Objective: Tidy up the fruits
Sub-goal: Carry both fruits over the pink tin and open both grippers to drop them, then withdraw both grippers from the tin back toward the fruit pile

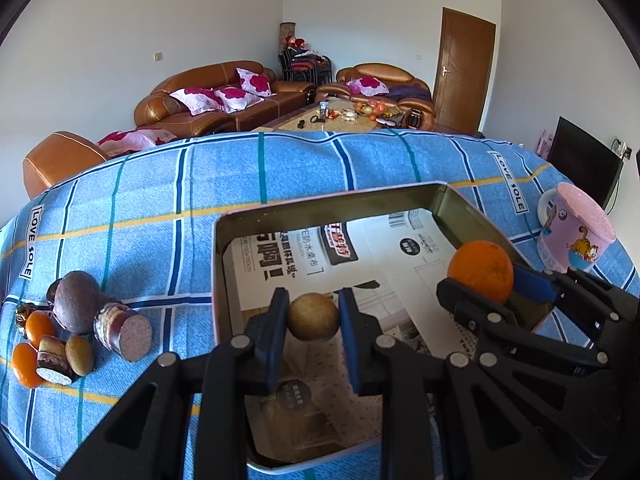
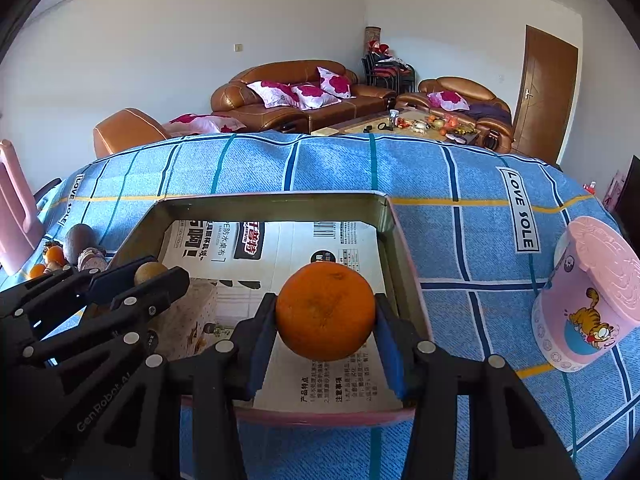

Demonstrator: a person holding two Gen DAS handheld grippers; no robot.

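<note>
Left wrist view: my left gripper (image 1: 313, 318) is clamped on a small tan fruit (image 1: 313, 317), one blue pad on each side, above the open tin (image 1: 224, 264). Printed paper (image 1: 384, 256) lines the tin's floor; apart from that I see nothing lying in it. At two o'clock from the tan fruit my right gripper (image 1: 486, 280) grips an orange (image 1: 481, 271) above the tin's right wall; one of its pads is mostly hidden behind the fruit.

At nine o'clock, outside the tin on the blue checked cloth (image 1: 160, 184), sits a pile (image 1: 76, 332): a dull purple-brown fruit (image 1: 76, 306), small oranges, a brown oval fruit and cut pieces I cannot identify. A pink cup (image 1: 572, 236) with a cartoon cat stands at the cloth's right edge, with its lid on, so its contents are hidden.

Through the right wrist camera, my right gripper (image 2: 326, 322) has the orange (image 2: 326, 312) squeezed between both pads, over the tin's (image 2: 272, 202) near right corner. At nine o'clock my left gripper (image 2: 150, 276) shows from the side, the tan fruit (image 2: 150, 273) only half visible between its fingers. The pile (image 2: 68, 252) beyond it is largely blocked. The cup (image 2: 584, 300) sits at three o'clock, and a pink thing (image 2: 16, 216) is cut off at the left rim.
</note>
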